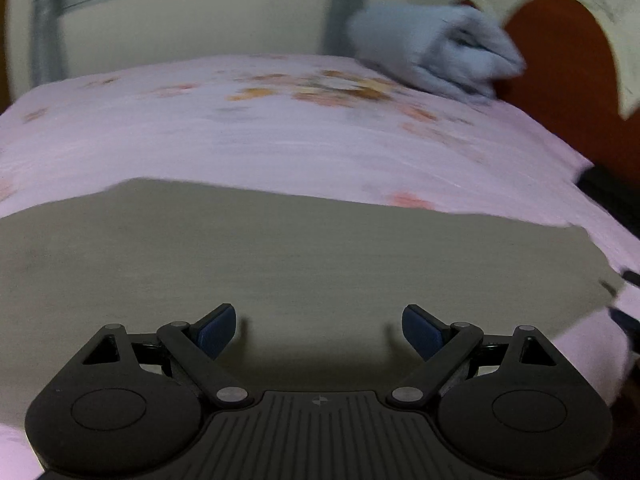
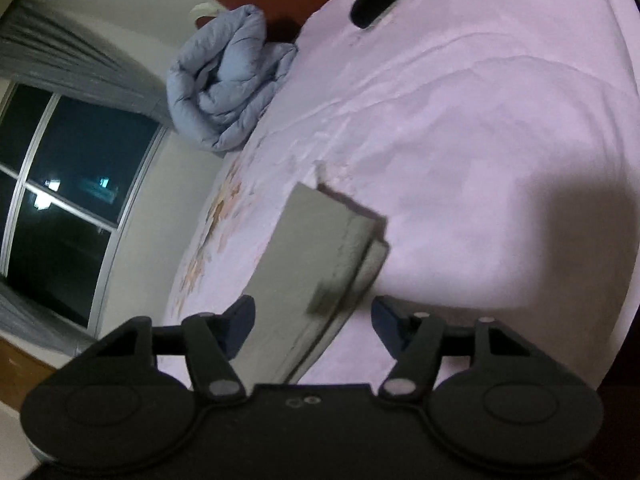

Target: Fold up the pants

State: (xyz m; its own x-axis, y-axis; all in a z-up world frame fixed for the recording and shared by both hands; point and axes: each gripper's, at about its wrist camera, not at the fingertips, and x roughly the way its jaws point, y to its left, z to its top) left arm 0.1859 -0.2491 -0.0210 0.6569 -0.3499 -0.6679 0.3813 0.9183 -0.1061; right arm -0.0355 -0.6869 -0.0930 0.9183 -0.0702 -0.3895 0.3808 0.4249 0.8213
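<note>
Both tools, left tool (image 1: 318,330) and right tool (image 2: 312,322), hang released over soft, limp olive pants (image 1: 240,252) (folded flat) on the bed (image 1: 280,140); pinch at a corner edge

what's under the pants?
The pants, folded flat, lie on the pink sheet, which shows all round them. Whatever is beneath the pants or between their layers is covered.

A bed (image 1: 280,140) covered by a pale pink sheet with a faded orange floral print carries flat, folded grey-olive pants (image 1: 248,248) on its near part. A rumpled light-blue quilted duvet (image 1: 436,52) lies bundled at the far corner, near the reddish-brown headboard (image 1: 560,60).
</note>
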